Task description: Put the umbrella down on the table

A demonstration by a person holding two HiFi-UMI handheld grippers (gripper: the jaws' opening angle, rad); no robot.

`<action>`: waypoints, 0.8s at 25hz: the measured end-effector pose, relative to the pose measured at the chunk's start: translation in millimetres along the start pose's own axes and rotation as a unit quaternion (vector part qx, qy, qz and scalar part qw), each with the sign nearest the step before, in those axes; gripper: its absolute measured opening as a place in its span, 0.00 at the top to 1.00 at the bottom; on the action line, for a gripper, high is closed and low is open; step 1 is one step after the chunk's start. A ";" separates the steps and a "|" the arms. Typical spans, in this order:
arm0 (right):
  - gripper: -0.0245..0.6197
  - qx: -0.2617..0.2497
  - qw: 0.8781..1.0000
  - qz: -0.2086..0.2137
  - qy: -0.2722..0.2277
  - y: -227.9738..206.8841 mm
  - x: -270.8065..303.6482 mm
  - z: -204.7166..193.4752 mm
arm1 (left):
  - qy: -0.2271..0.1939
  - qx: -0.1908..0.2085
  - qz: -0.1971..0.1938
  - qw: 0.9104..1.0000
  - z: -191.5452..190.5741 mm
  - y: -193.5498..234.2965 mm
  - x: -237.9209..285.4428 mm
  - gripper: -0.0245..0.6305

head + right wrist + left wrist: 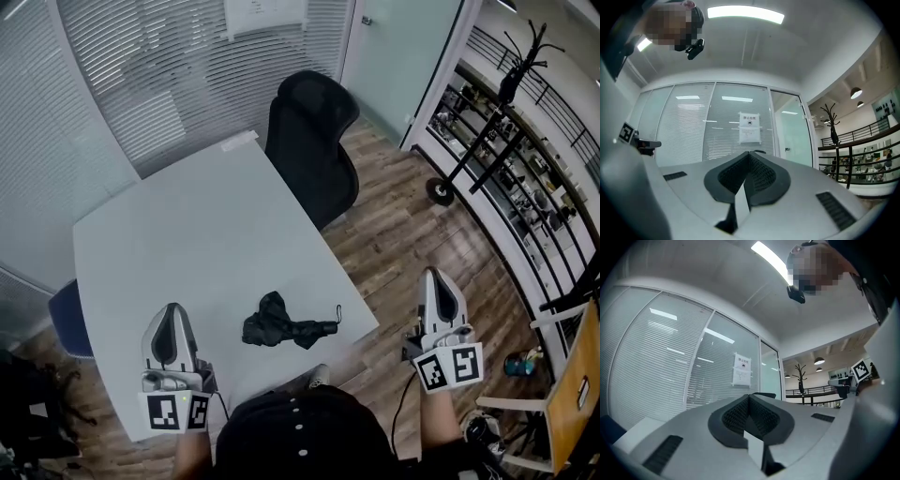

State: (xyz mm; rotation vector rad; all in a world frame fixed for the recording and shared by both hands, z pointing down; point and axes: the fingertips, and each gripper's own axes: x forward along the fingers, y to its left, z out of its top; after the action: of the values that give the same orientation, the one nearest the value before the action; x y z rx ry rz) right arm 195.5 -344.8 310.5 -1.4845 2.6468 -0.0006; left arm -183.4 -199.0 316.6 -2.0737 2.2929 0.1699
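Note:
A folded black umbrella (285,326) lies on the white table (187,234) near its front edge, with its strap loop at the right end. My left gripper (169,314) hovers over the table's front left, to the left of the umbrella, jaws shut and empty. My right gripper (437,278) is off the table's right side, above the wooden floor, also shut with nothing in it. In the left gripper view the left gripper (749,396) points level at the blinds. The right gripper (750,153) in its own view does the same.
A black office chair (312,141) stands at the table's far right corner. A black coat stand (487,122) and shelves line the right side. A blue seat (67,319) sits at the table's left. A wooden chair (572,394) is at the far right.

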 end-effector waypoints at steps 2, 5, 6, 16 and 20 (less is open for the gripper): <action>0.91 -0.004 1.000 0.000 0.005 1.9 -0.8 -4.2 | 0.000 0.002 0.005 1.000 0.5 4.7 0.5 0.94; 0.91 -0.005 1.000 0.000 0.007 3.7 -1.1 -7.2 | 0.000 0.004 0.007 1.000 -0.1 7.7 0.7 0.94; 0.91 -0.004 1.000 0.000 0.007 4.7 -1.2 -7.3 | 0.000 0.004 0.007 1.000 -0.3 7.3 0.5 0.94; 0.91 -0.016 0.999 0.029 0.016 22.3 6.6 -12.8 | -0.002 0.003 -0.001 1.000 -0.4 -1.6 3.2 0.94; 0.92 -0.018 0.999 0.029 0.017 25.0 8.4 -12.1 | -0.002 0.001 -0.001 1.000 -0.5 -1.5 1.7 0.94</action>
State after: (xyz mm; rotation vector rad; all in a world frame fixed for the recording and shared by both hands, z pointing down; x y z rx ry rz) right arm 168.7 -339.5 320.4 -1.4307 2.7310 0.0276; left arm -182.1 -200.8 316.9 -2.0731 2.2871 0.1700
